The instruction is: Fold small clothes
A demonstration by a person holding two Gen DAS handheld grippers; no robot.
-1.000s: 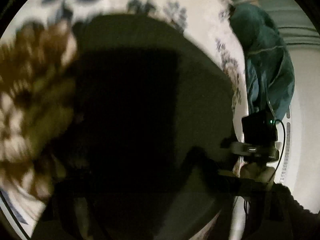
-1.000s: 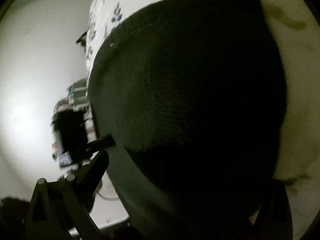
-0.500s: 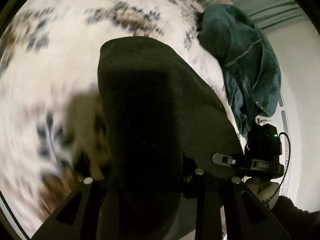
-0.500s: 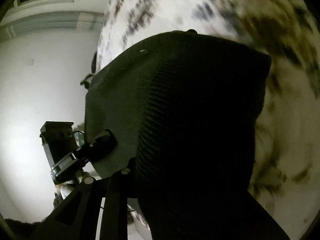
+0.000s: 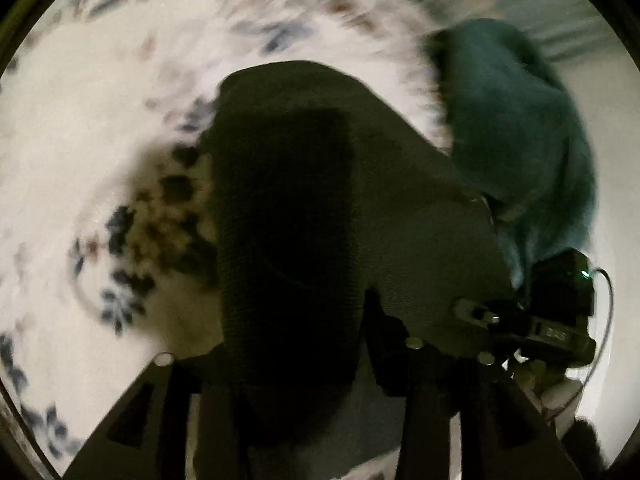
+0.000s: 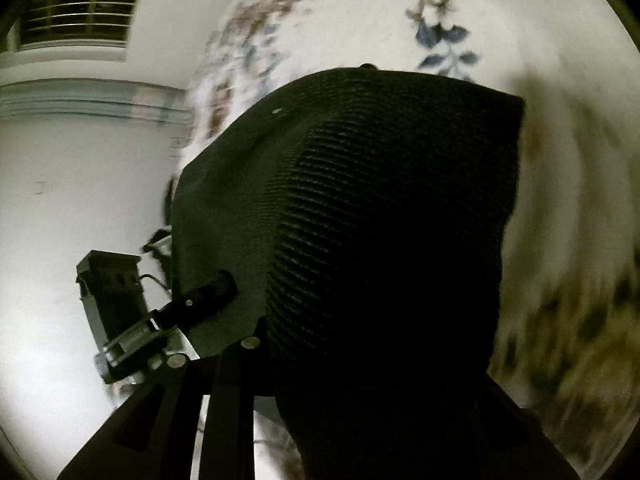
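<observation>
Since the 0.5 s-ago frames, both wrist views show the dark knit garment (image 5: 360, 208) slightly farther from the lenses, w/ more floral bedspread (image 5: 100, 140) visible around it; blur on the spread indicates motion.

Garment pos.: suspended above the bedspread, stretched between the two grippers, one edge per gripper. Ribbed knit texture shows in the right wrist view (image 6: 380, 208).

Left gripper (image 5: 316, 360): fingers clamped on the garment's near edge; cloth drapes over and between them. In the right wrist view the same unit (image 6: 192, 304) pinches the garment's left edge.

Right gripper (image 6: 320, 360): left finger (image 6: 224, 400) visible under the garment, right finger covered by cloth; grasping the garment's lower edge. In the left wrist view its tip (image 5: 480, 314) bites the garment's right edge.

Teal garment (image 5: 520, 128): heaped just beyond the dark garment's far right side, at the bedspread edge.

Window blinds (image 6: 80, 8): up-left of the garment, on the white wall.
</observation>
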